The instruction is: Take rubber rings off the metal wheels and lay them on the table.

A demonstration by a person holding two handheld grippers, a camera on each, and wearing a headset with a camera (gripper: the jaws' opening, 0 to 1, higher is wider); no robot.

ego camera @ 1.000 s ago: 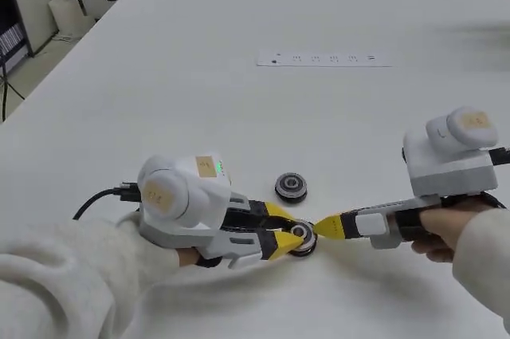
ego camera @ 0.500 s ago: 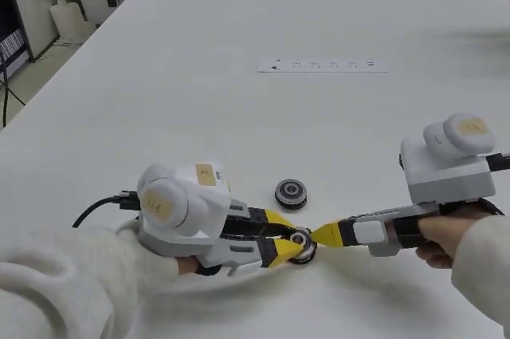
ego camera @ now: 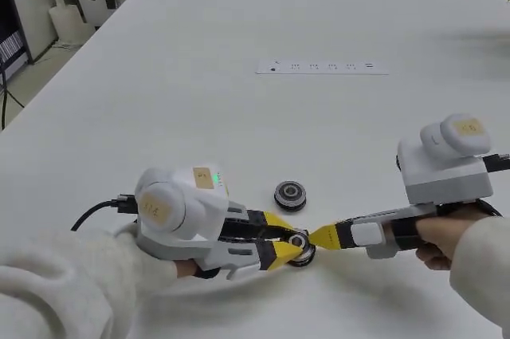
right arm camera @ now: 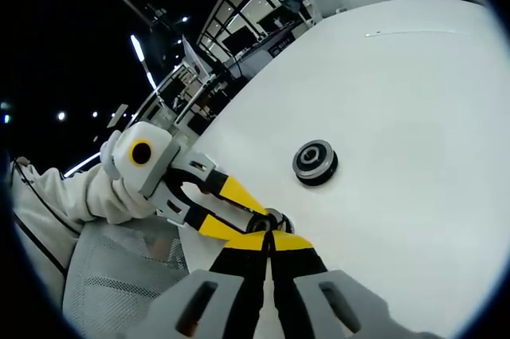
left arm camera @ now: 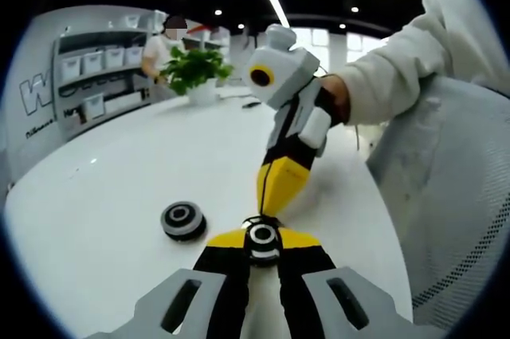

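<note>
A small metal wheel point(ego camera: 300, 246) with a black rubber ring sits on the white table point(ego camera: 239, 116) near its front edge. My left gripper point(ego camera: 299, 245) is shut on this wheel point(left arm camera: 263, 241), one yellow tip on each side. From the right, my right gripper point(ego camera: 313, 237) meets the wheel's rim with both jaws pressed together. In the left gripper view its tip point(left arm camera: 268, 210) pinches a bit of the black ring at the wheel's top. A second wheel point(ego camera: 290, 195) with its ring on lies flat a little farther back, also seen in the gripper views point(left arm camera: 183, 220) point(right arm camera: 315, 161).
A white power strip point(ego camera: 323, 66) lies across the middle of the table, far beyond the wheels. A black cable point(ego camera: 96, 210) trails left from the left gripper. Chairs stand off the table's far left corner.
The head camera has shifted slightly. Both grippers and the held wheel keep the same pose beside the second wheel.
</note>
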